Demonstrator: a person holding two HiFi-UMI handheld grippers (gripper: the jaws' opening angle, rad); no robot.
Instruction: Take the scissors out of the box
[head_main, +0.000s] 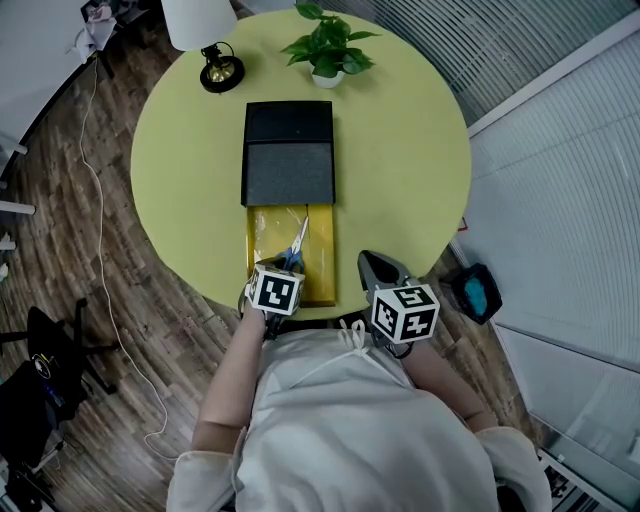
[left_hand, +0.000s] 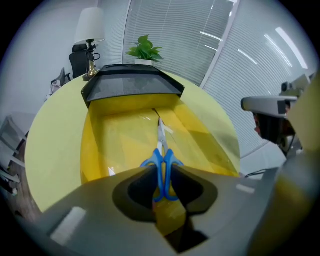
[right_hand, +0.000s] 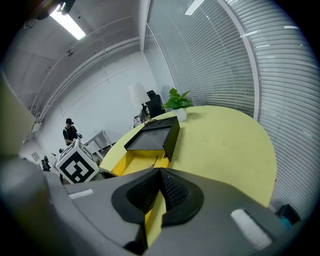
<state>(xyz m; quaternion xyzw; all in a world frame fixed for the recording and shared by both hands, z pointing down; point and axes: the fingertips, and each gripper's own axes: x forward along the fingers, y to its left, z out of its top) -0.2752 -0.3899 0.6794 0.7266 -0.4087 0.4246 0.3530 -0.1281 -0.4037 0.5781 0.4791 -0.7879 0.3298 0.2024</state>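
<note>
Two lower-centre tools, left hand-held gripper (left_hand: 162, 172) clamped on scissors (left_hand: 161, 150) in yellow box (left_hand: 115, 135), right hand-held gripper (right_hand: 159, 171) closed, empty.

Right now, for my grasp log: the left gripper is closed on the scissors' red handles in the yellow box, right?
Not quite: the scissors' handles are blue, not red. The left gripper view shows the left gripper closed on them in the yellow box.

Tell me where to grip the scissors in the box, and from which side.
Grip the blue handles, coming from above at the near end of the box. The scissors lie flat, blades pointing at the lid, so the looped handles are the thickest, nearest part. The left claw is clamped on them there.
</note>
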